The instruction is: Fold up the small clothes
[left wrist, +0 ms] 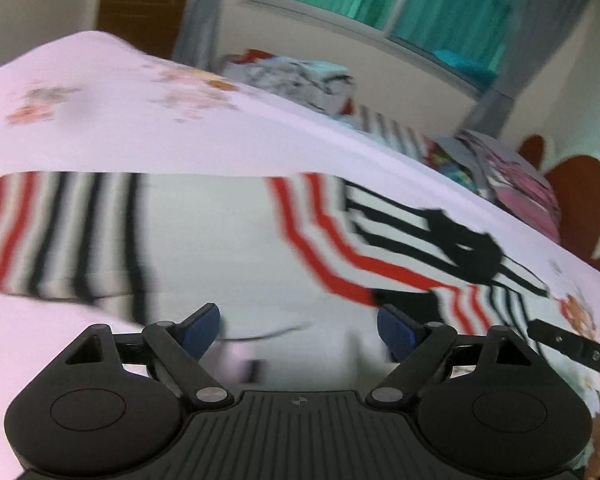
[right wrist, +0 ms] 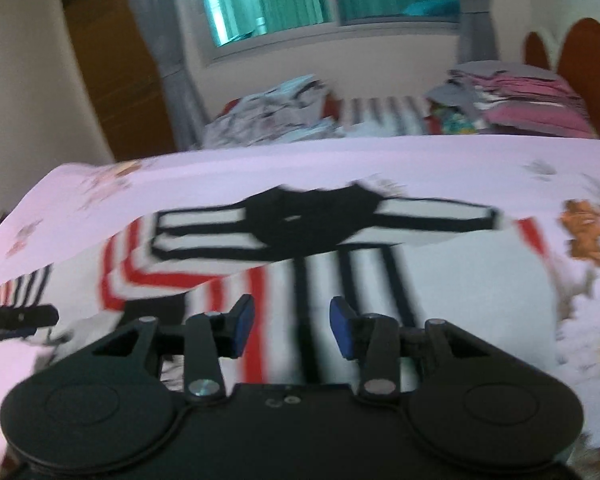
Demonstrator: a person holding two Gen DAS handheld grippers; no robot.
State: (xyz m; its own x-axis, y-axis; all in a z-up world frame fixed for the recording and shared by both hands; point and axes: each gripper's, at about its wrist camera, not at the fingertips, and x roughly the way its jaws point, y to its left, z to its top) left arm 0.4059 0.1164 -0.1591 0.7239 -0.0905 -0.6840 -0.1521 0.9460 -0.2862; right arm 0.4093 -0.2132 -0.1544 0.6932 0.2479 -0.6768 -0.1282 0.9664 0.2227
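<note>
The white letters "DAS" (cut off at the frame edge) are read on a black bar (left wrist: 576, 342).

a small white garment with black and red stripes and a black collar (right wrist: 300, 236) lies spread on the pink flower-printed bed sheet (right wrist: 380, 156), collar at the far end, its short striped sleeves stretched sideways. both views are blurred, so finer folds cannot be told.

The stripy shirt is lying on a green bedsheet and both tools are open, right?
Not quite. The bedsheet is pink with flowers, not green, as the right wrist view shows. The stripy shirt does lie on it, and the left tool and right tool are open.
</note>
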